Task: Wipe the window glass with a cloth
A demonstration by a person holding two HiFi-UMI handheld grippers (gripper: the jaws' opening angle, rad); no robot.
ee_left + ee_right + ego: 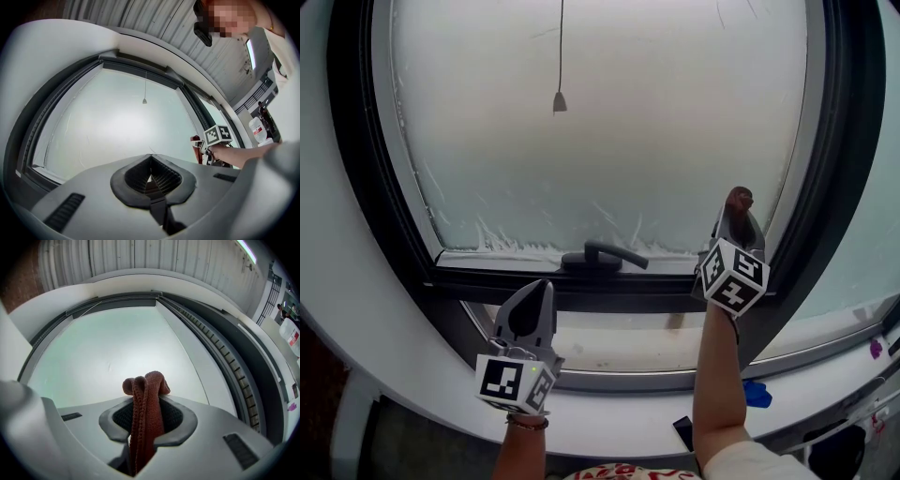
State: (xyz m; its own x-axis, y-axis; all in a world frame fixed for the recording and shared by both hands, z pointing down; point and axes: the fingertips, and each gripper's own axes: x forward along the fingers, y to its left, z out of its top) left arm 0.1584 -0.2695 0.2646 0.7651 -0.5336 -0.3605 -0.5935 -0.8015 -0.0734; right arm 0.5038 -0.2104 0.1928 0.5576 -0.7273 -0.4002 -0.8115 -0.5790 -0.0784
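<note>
The cloth (146, 390), a rust-red knit, is bunched in the right gripper (146, 404), whose jaws clamp its folded middle so that a small tuft pokes past the tips. In the head view it sits at the 4 o'clock corner of the glass (609, 122), at or very near the pane. The left gripper (544, 291) hangs at 7 o'clock, below the handle (602, 256), jaws pressed together on nothing. The cloth looks soft, light and floppy. A firm pinch across the folds, with more tuft left forward, should wipe best.
</note>
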